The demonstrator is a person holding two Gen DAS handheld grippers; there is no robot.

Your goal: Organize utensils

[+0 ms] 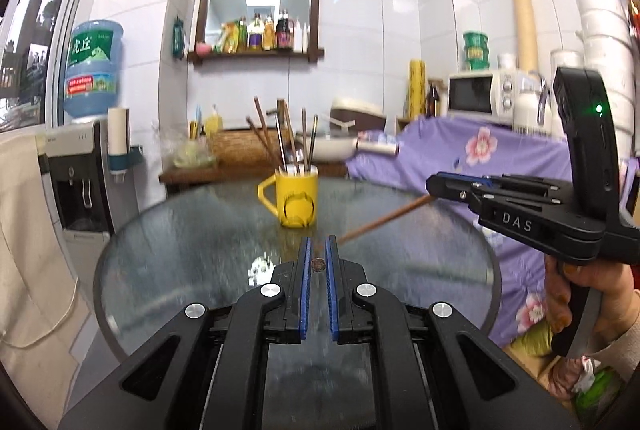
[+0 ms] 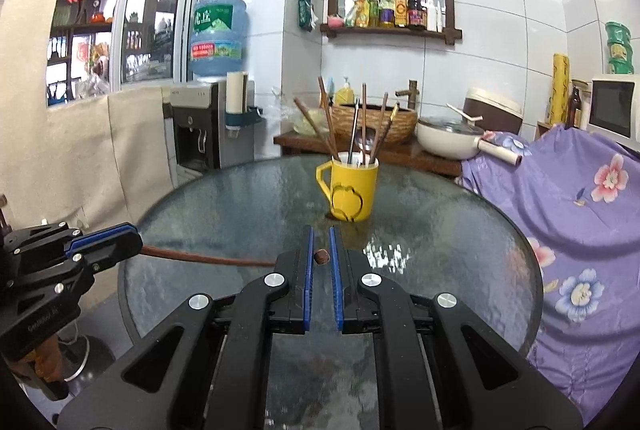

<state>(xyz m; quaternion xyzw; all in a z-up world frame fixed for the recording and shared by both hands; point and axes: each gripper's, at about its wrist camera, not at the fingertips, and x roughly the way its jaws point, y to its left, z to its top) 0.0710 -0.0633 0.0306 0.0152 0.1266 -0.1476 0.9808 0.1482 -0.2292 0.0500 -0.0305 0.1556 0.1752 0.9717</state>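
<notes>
Clenched on one brown chopstick each, the left gripper (image 1: 318, 264) and right gripper (image 2: 321, 256) are kept above the glass table (image 2: 440, 230), chopsticks (image 1: 384, 220) presumably destined for the yellow mug (image 2: 352, 190) at frame centre (already holding several utensils).

Utensil heads (image 2: 362, 154) hidden inside yellow mug (image 2: 349, 190); table (image 1: 180, 250) motion-blurred.

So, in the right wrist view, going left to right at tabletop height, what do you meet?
Left tongs → brown chopstick → right tongs → yellow mug → purple floral cloth.
</notes>
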